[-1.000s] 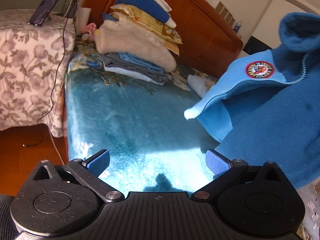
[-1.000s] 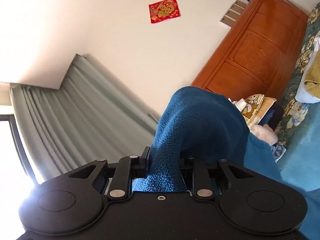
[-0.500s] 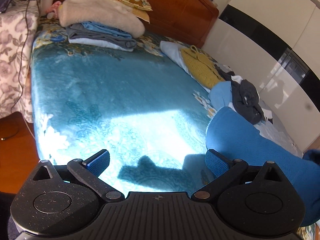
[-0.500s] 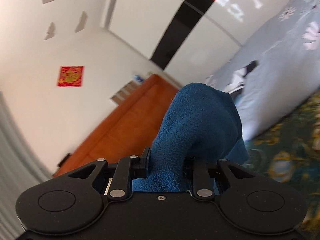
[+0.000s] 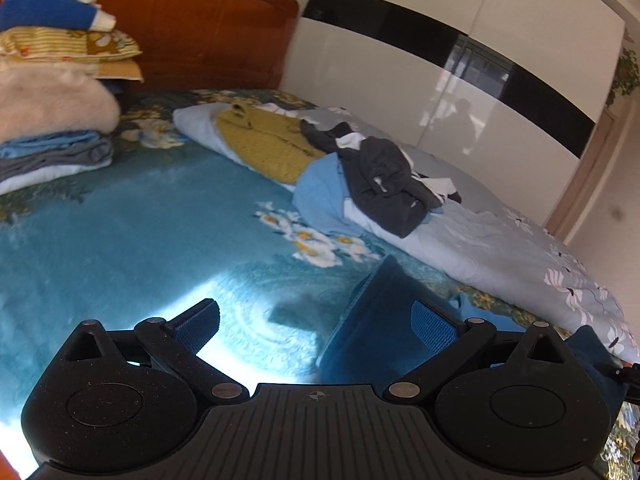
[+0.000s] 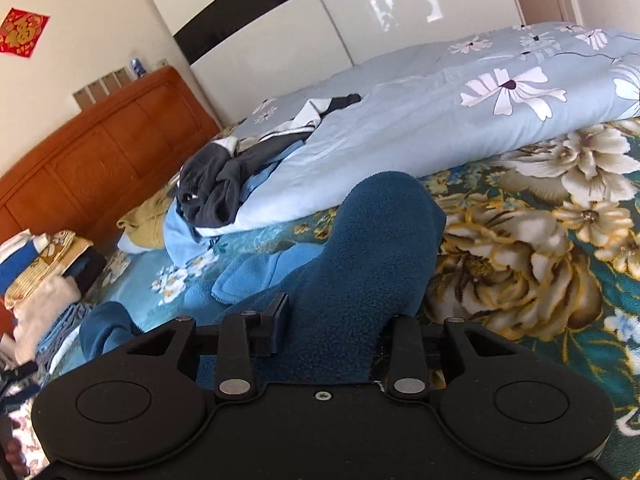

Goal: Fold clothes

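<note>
A blue fleece garment (image 6: 380, 248) lies partly on the teal floral bedspread (image 5: 120, 240). My right gripper (image 6: 332, 324) is shut on a dark blue fold of it, which bulges up over the fingers. The lighter blue part (image 6: 256, 272) lies on the bed just beyond. In the left wrist view a dark blue edge of the fleece (image 5: 372, 320) sits by the right fingertip. My left gripper (image 5: 316, 320) is open and empty, low over the bedspread.
A stack of folded clothes (image 5: 52, 92) stands at the wooden headboard (image 5: 208, 28). A heap of unfolded clothes, yellow (image 5: 264, 140), light blue (image 5: 320, 196) and dark grey (image 5: 384, 180), lies on a rolled grey floral duvet (image 5: 500, 240). A white wardrobe (image 5: 440, 60) stands behind.
Both grippers swung right and down toward the bed. The fleece, held high in the air before, has come down onto the bedspread, still gripped by the right gripper. The left gripper stayed open.
</note>
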